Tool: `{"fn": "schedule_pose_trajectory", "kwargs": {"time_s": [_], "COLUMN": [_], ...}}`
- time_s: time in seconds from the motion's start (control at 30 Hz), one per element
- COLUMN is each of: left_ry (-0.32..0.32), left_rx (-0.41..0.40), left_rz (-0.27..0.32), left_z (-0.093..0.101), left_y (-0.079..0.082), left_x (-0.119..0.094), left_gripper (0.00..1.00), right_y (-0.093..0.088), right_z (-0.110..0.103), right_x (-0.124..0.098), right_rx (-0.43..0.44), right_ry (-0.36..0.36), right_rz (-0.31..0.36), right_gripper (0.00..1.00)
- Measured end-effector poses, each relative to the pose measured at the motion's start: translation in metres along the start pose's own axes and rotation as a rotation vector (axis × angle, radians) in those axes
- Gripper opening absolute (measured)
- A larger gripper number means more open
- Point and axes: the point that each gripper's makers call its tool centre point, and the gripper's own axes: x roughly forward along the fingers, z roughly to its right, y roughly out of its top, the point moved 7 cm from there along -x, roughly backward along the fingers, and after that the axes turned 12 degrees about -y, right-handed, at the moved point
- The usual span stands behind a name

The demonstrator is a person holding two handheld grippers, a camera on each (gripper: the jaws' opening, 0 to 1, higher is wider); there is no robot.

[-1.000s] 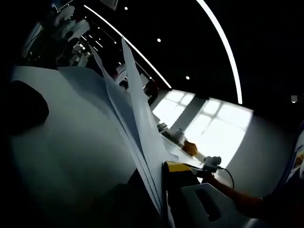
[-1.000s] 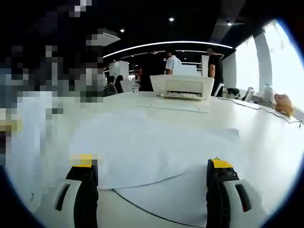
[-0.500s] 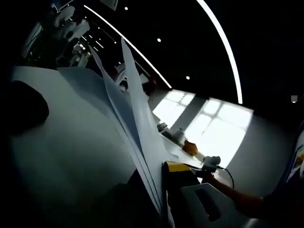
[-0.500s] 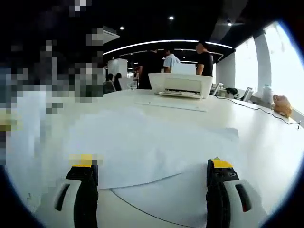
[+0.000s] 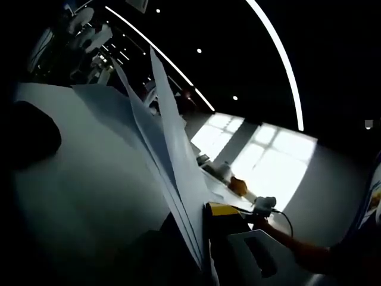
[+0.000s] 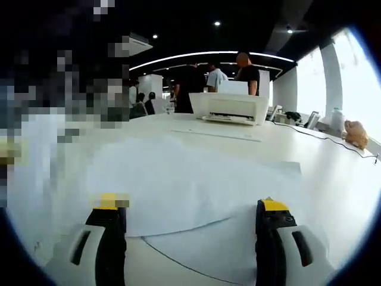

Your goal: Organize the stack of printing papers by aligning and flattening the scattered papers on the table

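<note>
In the left gripper view several white paper sheets [image 5: 161, 155] stand fanned upright, rising from between the jaws of my left gripper [image 5: 199, 223]. One yellow-tipped fingertip [image 5: 223, 209] presses against their right side, and the other jaw is hidden behind the sheets. In the right gripper view two overlapping loose sheets [image 6: 190, 185] lie flat and askew on the white table [image 6: 333, 173]. My right gripper [image 6: 191, 208] hovers low over their near edge, its jaws wide apart with nothing between them.
A white printer [image 6: 229, 107] stands at the far side of the table with a flat sheet [image 6: 217, 134] in front of it. Several people [image 6: 247, 71] stand behind it. A dark cable [image 6: 321, 136] runs along the right. A tan object [image 6: 356, 132] lies by the windows.
The left gripper and its sheets have stayed put. A person in the back has walked left behind the printer. The right gripper view has shifted only slightly.
</note>
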Motion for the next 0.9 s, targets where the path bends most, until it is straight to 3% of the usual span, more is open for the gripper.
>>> {"fn": "schedule_pose_trajectory", "kwargs": {"time_s": [0.9], "left_ry": [-0.003], "left_rx": [-0.003], "left_rz": [0.005], "left_z": [-0.0047], "left_y": [0.0028], "left_x": [0.0005], "left_gripper": [0.07], "right_y": [-0.0001], "right_z": [-0.0086], "right_x": [-0.0033], "right_rx": [-0.016], "right_ry": [0.054], "right_rz": [0.016], "right_gripper": [0.71]}}
